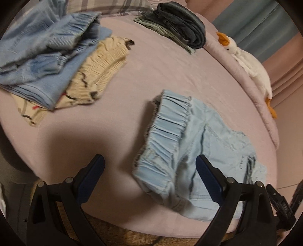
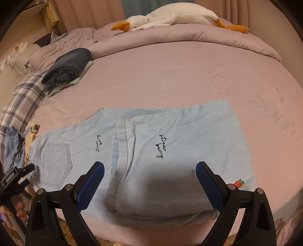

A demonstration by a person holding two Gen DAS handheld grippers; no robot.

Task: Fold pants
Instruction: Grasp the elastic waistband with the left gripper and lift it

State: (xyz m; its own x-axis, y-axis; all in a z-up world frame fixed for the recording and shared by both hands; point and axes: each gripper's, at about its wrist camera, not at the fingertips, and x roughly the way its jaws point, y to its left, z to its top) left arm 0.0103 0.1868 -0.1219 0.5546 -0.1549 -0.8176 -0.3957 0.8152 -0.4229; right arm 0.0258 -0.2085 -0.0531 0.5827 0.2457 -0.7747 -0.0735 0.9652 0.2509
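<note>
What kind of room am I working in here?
Most likely a bedroom: the light blue pants lie on a bed's pink sheet, with a rumpled duvet, a plush goose on it, and curtains behind.

The left wrist view is motion-blurred, so the small dark lettering on the pale blue denim pants (image 1: 191, 151) cannot be read there, the heap of blue and cream clothes (image 1: 47, 62) runs off the left edge, and the person's hand (image 2: 13, 212) is cut off at the right wrist view's left edge.
</note>
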